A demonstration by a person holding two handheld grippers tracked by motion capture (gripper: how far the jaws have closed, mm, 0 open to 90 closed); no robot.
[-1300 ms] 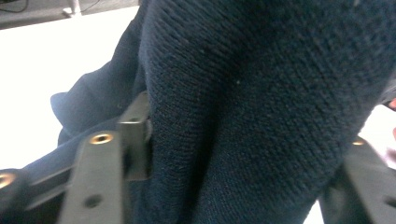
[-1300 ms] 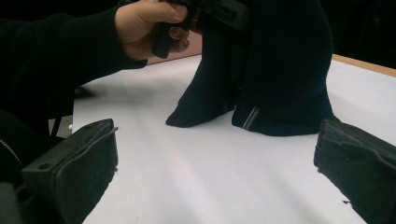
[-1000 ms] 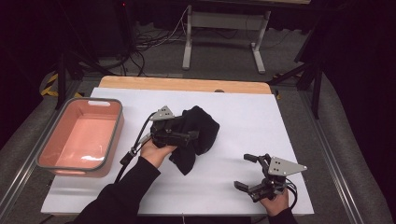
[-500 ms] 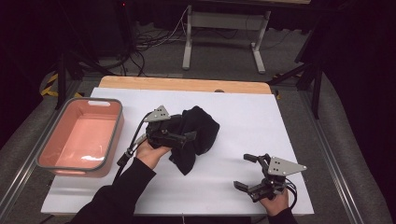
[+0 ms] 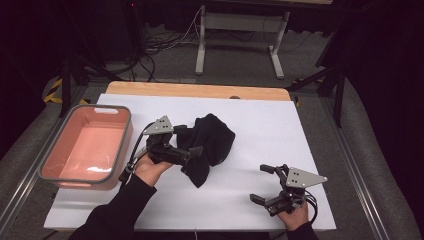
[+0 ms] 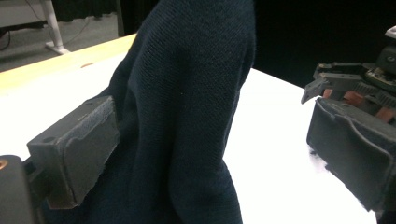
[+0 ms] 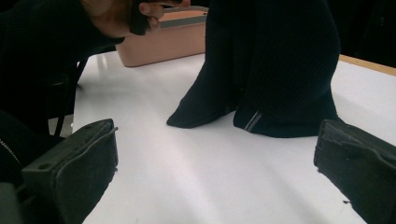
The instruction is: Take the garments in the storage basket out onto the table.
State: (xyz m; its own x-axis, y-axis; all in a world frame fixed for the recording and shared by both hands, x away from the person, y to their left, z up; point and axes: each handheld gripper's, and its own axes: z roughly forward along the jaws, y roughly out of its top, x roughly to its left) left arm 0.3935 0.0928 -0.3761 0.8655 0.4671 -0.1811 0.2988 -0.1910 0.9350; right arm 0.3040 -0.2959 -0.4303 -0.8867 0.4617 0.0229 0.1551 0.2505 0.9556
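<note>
High view: dark sweater [image 5: 207,145] drapes between the left gripper's [image 5: 192,149] just-opening, spread jaws; open right gripper [image 5: 260,182] waits near the table's [image 5: 310,130] front-right corner.

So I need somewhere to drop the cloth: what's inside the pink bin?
The pink bin looks empty in the high view: bare pink floor with a bright glare patch. Its near wall hides a strip of floor along that side. The dark cloth lies right of it on the white table.

A: Where did the high view sit?
B: Above the near edge, facing twelve o'clock, far off.
A: The gripper views?
B: Low, close; both shared the cloth [image 6: 187,116] on the table [image 7: 210,177].
</note>
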